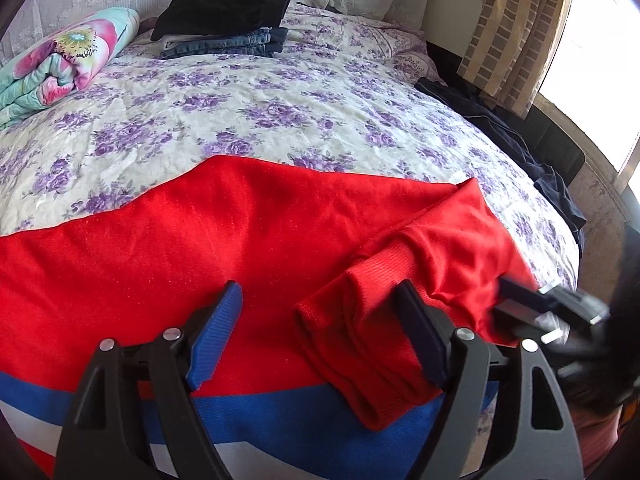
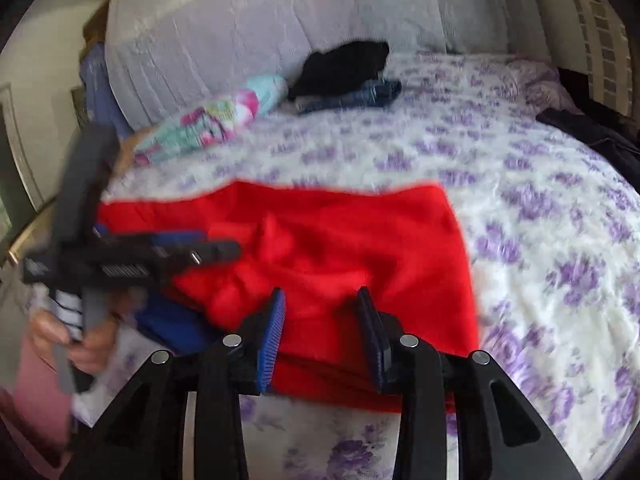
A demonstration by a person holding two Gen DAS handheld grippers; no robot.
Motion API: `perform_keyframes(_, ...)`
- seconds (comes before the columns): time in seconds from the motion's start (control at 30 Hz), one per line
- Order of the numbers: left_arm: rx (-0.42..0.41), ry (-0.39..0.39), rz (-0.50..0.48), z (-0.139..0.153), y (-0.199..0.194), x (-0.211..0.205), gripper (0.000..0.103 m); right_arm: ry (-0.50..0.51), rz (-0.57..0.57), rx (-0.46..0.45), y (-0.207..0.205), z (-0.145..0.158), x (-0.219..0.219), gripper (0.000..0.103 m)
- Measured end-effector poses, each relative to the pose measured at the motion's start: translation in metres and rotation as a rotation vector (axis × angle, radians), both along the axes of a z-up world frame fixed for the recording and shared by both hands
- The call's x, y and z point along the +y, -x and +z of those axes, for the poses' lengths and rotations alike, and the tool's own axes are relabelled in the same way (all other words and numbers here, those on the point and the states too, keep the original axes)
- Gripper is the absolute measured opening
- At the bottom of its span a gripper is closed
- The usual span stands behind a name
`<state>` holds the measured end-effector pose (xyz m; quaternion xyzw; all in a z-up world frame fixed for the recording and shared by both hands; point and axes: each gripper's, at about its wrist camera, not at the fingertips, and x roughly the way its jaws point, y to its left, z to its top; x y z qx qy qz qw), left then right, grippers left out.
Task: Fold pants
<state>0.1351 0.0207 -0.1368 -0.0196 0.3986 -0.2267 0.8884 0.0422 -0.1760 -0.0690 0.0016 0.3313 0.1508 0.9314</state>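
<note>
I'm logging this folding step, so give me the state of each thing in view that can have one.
Red pants with blue and white stripes: spread on the bed, ribbed cuff end folded over, not gripped.
Left gripper: open, above the fabric.
Right gripper: open, nothing between the pads.
Stack of black and denim clothes: folded, near the headboard.
Flowered quilt: rolled up.

Floral bed (image 1: 280, 92) — sunlit window (image 1: 600, 40); curtain (image 1: 516, 28)

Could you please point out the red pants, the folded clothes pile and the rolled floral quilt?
red pants (image 1: 240, 240), left wrist view, flat leg
folded clothes pile (image 1: 224, 4), left wrist view, black top garment
rolled floral quilt (image 1: 72, 56), left wrist view, rolled end
</note>
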Motion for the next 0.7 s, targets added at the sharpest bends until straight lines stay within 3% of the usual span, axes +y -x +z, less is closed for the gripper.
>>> perform_keyframes(0.07, -0.005, -0.009, 0.007, 0.000, 0.000, -0.001, 0.082, 0.041, 0.003, -0.009, 0.004, 0.008, 0.005, 0.038)
perform_keyframes(0.2, -0.006, -0.013, 0.014, 0.000, 0.001, -0.001, 0.083, -0.029, -0.008, -0.044, 0.008, 0.021, -0.009, 0.042)
perform_keyframes(0.27, -0.006, -0.014, 0.014, 0.000, 0.001, -0.001, 0.083, -0.042, -0.038, -0.007, -0.008, 0.022, -0.018, 0.042)
perform_keyframes(0.33, -0.007, -0.013, 0.014, 0.000, 0.001, -0.001, 0.083, -0.138, -0.038, -0.002, -0.028, 0.030, -0.031, 0.042)
perform_keyframes(0.4, -0.007, -0.012, 0.014, 0.000, 0.001, -0.001, 0.084, -0.159, -0.092, 0.041, -0.052, 0.030, -0.036, 0.042)
perform_keyframes(0.47, -0.007, -0.010, 0.016, 0.000, 0.001, 0.000, 0.085, -0.136, -0.141, 0.157, -0.081, 0.006, -0.038, 0.052)
perform_keyframes(0.5, -0.007, -0.009, 0.018, -0.001, 0.001, 0.001, 0.086, -0.151, -0.121, 0.154, -0.085, -0.001, -0.037, 0.055)
perform_keyframes(0.57, -0.008, -0.020, 0.035, -0.001, 0.001, 0.002, 0.094, -0.188, -0.036, 0.146, -0.082, 0.004, -0.035, 0.085)
perform_keyframes(0.7, -0.008, -0.029, 0.049, -0.001, 0.001, 0.002, 0.098, -0.153, -0.029, 0.117, -0.075, 0.005, -0.030, 0.089)
